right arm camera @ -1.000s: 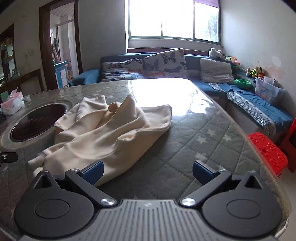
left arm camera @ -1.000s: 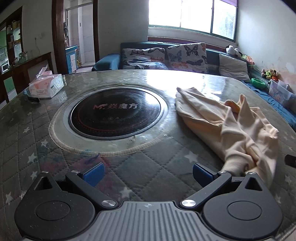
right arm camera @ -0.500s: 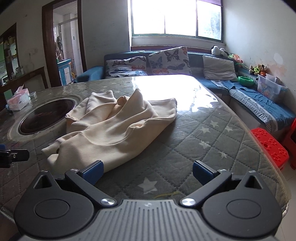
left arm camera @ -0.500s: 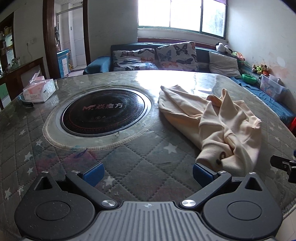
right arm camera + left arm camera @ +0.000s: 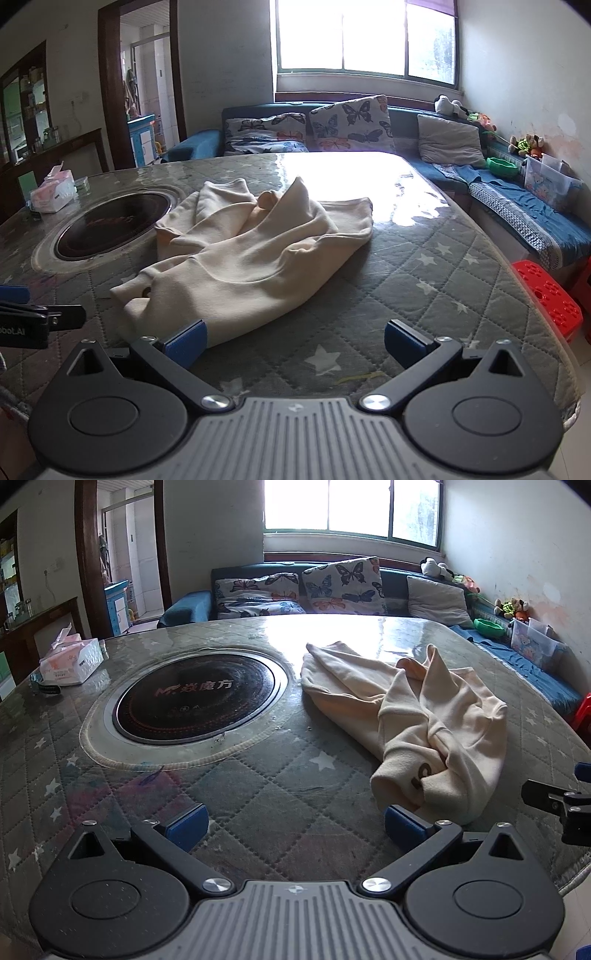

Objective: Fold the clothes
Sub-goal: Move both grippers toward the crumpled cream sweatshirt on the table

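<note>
A cream sweatshirt [image 5: 417, 716] lies crumpled on the quilted grey table cover [image 5: 258, 794], right of the round cooktop. It also shows in the right wrist view [image 5: 251, 258]. My left gripper [image 5: 295, 823] is open and empty, just short of the garment's near end, which lies by its right finger. My right gripper [image 5: 295, 341] is open and empty, its left finger beside the garment's near hem. Each gripper's tip shows at the edge of the other's view.
A black round induction cooktop [image 5: 195, 701] is set in the table. A tissue box [image 5: 70, 661] stands at the far left. A sofa with butterfly cushions [image 5: 332, 587] runs behind the table. A red stool [image 5: 546, 295] stands on the floor at the right.
Both grippers have drawn back toward the table's near edge and risen a little. The sweatshirt lies still and both grippers stay open.
</note>
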The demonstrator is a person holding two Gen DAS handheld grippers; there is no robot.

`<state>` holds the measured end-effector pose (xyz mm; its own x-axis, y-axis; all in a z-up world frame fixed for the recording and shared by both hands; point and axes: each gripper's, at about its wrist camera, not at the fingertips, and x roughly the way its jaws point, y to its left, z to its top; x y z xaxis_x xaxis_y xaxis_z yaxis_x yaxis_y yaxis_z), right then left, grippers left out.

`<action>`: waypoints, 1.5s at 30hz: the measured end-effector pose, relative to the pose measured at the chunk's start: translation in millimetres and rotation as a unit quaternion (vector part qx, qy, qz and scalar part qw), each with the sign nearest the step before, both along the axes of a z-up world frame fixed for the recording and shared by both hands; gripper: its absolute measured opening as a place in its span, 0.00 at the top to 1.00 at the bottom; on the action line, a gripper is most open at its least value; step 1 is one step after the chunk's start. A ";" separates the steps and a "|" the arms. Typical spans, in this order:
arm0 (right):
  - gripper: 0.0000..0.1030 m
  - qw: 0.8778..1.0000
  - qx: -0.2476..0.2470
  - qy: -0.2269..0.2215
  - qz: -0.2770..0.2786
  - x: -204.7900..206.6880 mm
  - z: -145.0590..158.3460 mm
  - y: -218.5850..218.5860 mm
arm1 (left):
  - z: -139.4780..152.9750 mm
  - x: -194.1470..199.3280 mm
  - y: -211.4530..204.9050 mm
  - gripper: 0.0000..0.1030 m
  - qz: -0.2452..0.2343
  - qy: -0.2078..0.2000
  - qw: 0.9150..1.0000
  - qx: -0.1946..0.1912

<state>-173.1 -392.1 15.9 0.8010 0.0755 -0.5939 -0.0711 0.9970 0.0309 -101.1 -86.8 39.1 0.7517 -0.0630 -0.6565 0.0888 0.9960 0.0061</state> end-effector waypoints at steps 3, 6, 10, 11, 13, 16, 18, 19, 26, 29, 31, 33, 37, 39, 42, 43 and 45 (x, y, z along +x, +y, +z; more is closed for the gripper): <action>0.00 1.000 -0.001 0.000 0.004 -0.6 1.2 2.9 | -0.1 -0.4 -0.4 0.00 -0.002 0.000 1.000 0.000; 0.00 1.000 -0.001 0.002 0.006 -0.8 1.2 3.4 | -0.9 0.0 -1.7 0.00 -0.003 0.003 1.000 0.001; 0.00 1.000 0.000 0.006 0.007 0.7 0.1 2.9 | -2.2 -0.2 -3.7 0.00 -0.006 0.006 1.000 0.003; 0.00 1.000 0.000 0.007 0.007 1.2 -0.2 2.8 | -2.2 -0.3 -4.2 0.00 -0.007 0.006 1.000 0.003; 0.00 1.000 0.000 0.008 0.008 2.2 -0.2 3.0 | -2.3 -0.4 -5.6 0.00 -0.009 0.006 1.000 0.004; 0.00 1.000 0.000 0.007 0.012 2.4 -0.1 3.8 | -2.4 -0.4 -7.9 0.00 -0.012 0.007 1.000 0.006; 0.00 1.000 0.000 0.007 0.014 2.5 -0.2 4.2 | -2.4 -0.1 -8.8 0.00 -0.014 0.007 1.000 0.007; 0.00 1.000 0.000 0.008 0.015 2.8 -0.3 4.1 | -2.4 0.1 -9.3 0.00 -0.014 0.007 1.000 0.007; 0.00 1.000 -0.001 0.006 0.017 3.6 0.9 4.4 | -2.6 2.1 -11.5 0.00 -0.016 0.010 1.000 0.008; 0.00 1.000 0.000 0.006 0.018 4.2 0.7 4.7 | -2.3 3.0 -11.7 0.00 -0.017 0.010 1.000 0.008; 0.00 1.000 0.001 0.007 0.019 5.1 0.3 5.2 | -2.2 4.1 -12.2 0.00 -0.018 0.010 1.000 0.008; 0.00 1.000 0.000 0.008 0.020 6.6 -0.2 6.1 | -2.2 5.5 -12.7 0.00 -0.018 0.010 1.000 0.008; 0.00 1.000 0.000 0.011 0.021 9.1 -1.0 6.6 | -2.4 9.4 -13.2 0.00 -0.019 0.013 1.000 0.007; 0.00 1.000 -0.002 0.012 0.021 10.8 -1.6 6.7 | -2.7 11.6 -14.0 0.00 -0.020 0.014 1.000 0.007; 0.00 1.000 -0.001 0.015 0.022 14.0 -2.6 7.0 | -3.2 15.0 -14.9 0.00 -0.024 0.015 1.000 0.007; 0.00 1.000 -0.001 0.016 0.022 15.2 -2.9 7.0 | -3.4 16.2 -15.3 0.00 -0.025 0.016 1.000 0.008; 0.00 1.000 -0.001 0.018 0.024 17.8 -3.4 7.2 | -3.4 18.3 -16.1 0.00 -0.027 0.016 0.999 0.009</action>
<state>-155.3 -384.8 12.5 0.7751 0.1111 -0.6220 -0.1169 0.9926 0.0316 -82.8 -102.9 35.6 0.7261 -0.0903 -0.6816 0.1420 0.9897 0.0201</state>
